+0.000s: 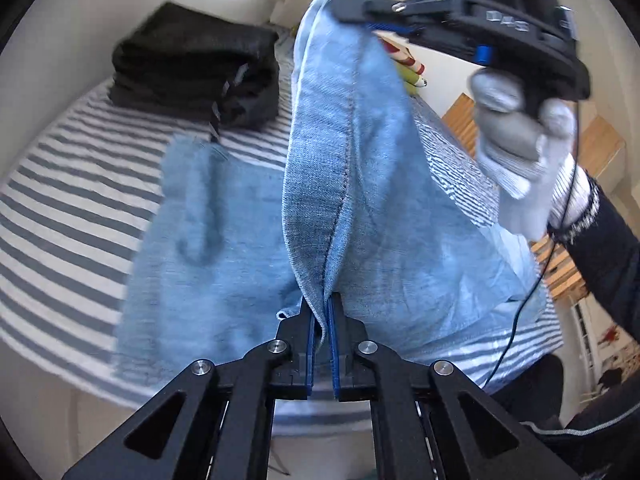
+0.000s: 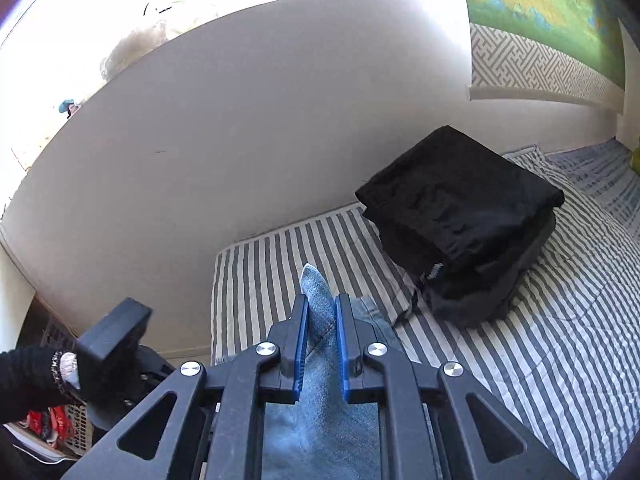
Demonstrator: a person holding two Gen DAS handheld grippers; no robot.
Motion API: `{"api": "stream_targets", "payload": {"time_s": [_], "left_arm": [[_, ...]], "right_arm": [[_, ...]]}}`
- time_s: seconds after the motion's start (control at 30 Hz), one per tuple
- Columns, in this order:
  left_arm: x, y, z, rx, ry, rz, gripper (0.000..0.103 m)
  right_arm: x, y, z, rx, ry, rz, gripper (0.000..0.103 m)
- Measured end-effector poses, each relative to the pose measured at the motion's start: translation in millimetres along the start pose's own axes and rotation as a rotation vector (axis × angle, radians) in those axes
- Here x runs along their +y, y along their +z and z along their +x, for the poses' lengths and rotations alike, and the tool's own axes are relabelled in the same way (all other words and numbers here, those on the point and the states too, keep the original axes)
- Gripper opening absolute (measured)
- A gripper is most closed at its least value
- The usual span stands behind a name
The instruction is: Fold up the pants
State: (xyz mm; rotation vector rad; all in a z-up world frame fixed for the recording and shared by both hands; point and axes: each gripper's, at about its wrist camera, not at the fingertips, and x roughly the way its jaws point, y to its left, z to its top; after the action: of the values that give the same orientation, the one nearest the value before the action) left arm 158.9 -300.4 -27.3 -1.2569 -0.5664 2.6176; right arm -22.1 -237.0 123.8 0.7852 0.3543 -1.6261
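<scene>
In the left wrist view the left gripper point(image 1: 323, 320), at the bottom centre of the frame, has its blue-padded fingers pressed together on a seam fold of the light blue jeans point(image 1: 348, 168). The denim rises from there to the top centre, where the right gripper point(image 1: 356, 20) pinches another edge of it, held by a gloved hand point(image 1: 516, 136) at the upper right. The rest of the jeans lies spread on the striped bed cover point(image 1: 60, 208) at centre left (blurred there). A stack of folded black clothes point(image 1: 196, 68) sits on the bed at the upper left, apart from the jeans.

In the right wrist view the right gripper point(image 2: 322, 320) clamps a pointed tip of denim at the lower centre.
</scene>
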Motion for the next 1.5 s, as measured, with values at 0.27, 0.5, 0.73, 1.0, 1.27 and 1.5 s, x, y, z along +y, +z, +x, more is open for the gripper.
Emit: {"api": "stream_targets", "payload": {"time_s": [0.27, 0.5, 0.73, 1.0, 1.27, 1.5], "left_arm": [[18, 7, -26, 0.021, 0.140, -0.041, 0.005], [55, 12, -4, 0.079, 0.286, -0.095, 0.009], [73, -16, -5, 0.137, 0.338, -0.130, 0.030], [58, -35, -13, 0.122, 0.243, -0.155, 0.037], [80, -40, -57, 0.040, 0.312, -0.271, 0.037], [102, -41, -78, 0.006, 0.339, -0.317, 0.037]], "right_arm": [[-5, 14, 85, 0.110, -0.115, 0.041, 0.011], [-42, -16, 176, 0.276, -0.209, 0.145, 0.011], [-50, -15, 172, 0.316, -0.251, 0.156, 0.021], [27, -71, 37, 0.275, -0.091, -0.027, 0.024], [121, -128, 68, 0.333, -0.101, -0.233, 0.030], [121, -121, 119, 0.417, -0.110, -0.191, 0.016]]}}
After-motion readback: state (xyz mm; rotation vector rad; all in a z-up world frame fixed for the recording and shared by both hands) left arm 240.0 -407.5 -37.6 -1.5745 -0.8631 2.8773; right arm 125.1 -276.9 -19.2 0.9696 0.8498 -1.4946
